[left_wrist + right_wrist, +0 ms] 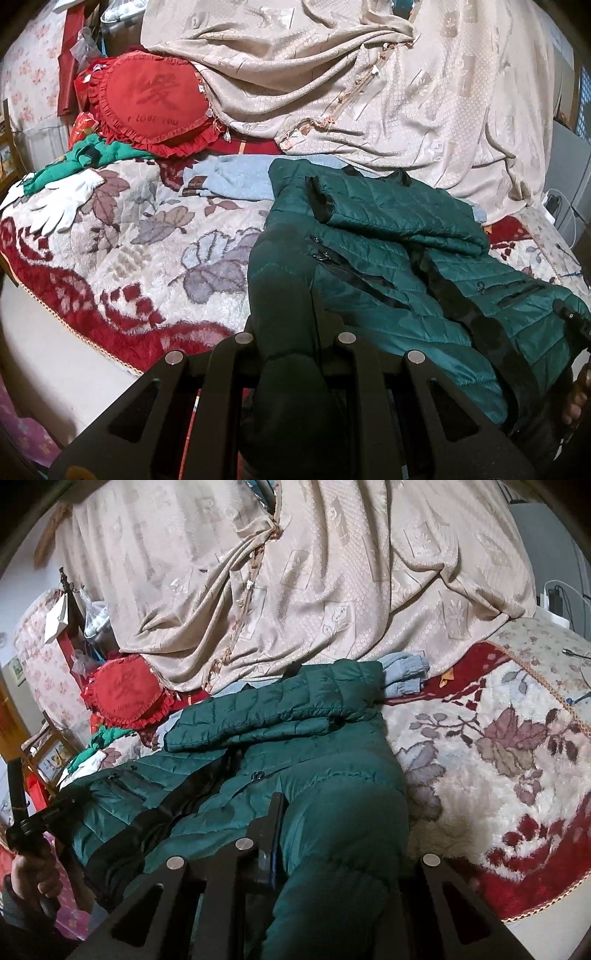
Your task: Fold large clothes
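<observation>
Jacket (424, 258): a dark green quilted puffer, lying front-up on the floral blanket (129, 251) that covers the bed. One sleeve (388, 214) is already laid across the chest, its black cuff pointing toward the red heart-shaped cushion (155, 107). A pale blue garment (236, 181) lies underneath the collar end, and beige drapery (369, 92) is heaped behind.

Step in hand: the bottom fold. Each tool is clamped on the hem end, one at either lower corner.

- Left gripper (291, 332): jaws closed down on a bunched fold of the jacket's left lower edge; the fabric rises between the fingers and hides their tips. In the right wrist view this tool (44, 816) appears at the far left, held in a hand (33, 878).
- Right gripper (310, 834): jaws likewise closed, with green fabric gathered between them and spilling over the right finger.

The hem appears slightly raised off the blanket at both corners, while the middle of the jacket lies flat.

Next move, as judged: carry both corners together toward the collar, keeping them level so the fold line runs straight across the body, and lay the hem over the folded sleeve. Release only once the fabric rests flat. The slippery padded shell is likely to spring back, so a brief press after laying may be needed. White gloves (62, 206) lie well clear.
</observation>
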Tool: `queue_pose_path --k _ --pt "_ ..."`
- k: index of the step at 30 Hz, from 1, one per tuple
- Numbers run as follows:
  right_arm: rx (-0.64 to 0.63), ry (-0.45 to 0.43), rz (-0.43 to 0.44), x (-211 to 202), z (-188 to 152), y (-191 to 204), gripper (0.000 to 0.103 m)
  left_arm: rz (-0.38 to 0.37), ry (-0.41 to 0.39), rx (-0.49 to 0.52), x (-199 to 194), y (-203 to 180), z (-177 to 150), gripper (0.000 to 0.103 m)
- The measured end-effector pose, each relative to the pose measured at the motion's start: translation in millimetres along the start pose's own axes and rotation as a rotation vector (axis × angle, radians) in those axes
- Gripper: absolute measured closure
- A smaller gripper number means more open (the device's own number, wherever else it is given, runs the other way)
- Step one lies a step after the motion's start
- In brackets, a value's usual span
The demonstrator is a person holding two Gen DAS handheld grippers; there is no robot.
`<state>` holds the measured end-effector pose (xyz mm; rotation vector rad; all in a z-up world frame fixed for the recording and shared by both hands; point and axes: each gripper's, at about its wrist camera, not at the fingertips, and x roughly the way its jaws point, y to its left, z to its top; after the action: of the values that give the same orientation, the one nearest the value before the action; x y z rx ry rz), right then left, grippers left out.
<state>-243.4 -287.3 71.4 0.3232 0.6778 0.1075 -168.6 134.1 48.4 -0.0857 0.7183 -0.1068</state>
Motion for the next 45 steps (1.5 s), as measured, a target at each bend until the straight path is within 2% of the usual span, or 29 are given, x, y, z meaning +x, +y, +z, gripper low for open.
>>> queue_pose_path --k 10,17,24,31,36,42,45 --pt "-0.024 -0.029 0.009 -20 4 5 0.086 -0.016 -0.018 -0.004 -15 3 -2 0.091" --pt "-0.023 -0.075 0.02 -42 20 2 0.086 -0.077 -0.063 -0.004 -48 4 0 0.091" --pt "-0.055 -0.107 0.012 -29 43 7 0.086 -0.075 -0.078 -0.027 -29 5 23 0.091" --pt "-0.028 -0.181 -0.03 2 74 7 0.086 -0.049 -0.14 -0.063 4 8 61 0.09" --pt "-0.02 -0.218 -0.046 26 114 4 0.086 -0.041 -0.195 -0.051 15 -2 100 0.09" --pt "0.015 -0.198 -0.056 101 169 -10 0.086 -0.013 -0.199 -0.055 60 -9 140 0.09" --pt "0.011 -0.159 -0.076 158 192 -16 0.086 0.04 -0.167 -0.064 107 -11 154 0.09"
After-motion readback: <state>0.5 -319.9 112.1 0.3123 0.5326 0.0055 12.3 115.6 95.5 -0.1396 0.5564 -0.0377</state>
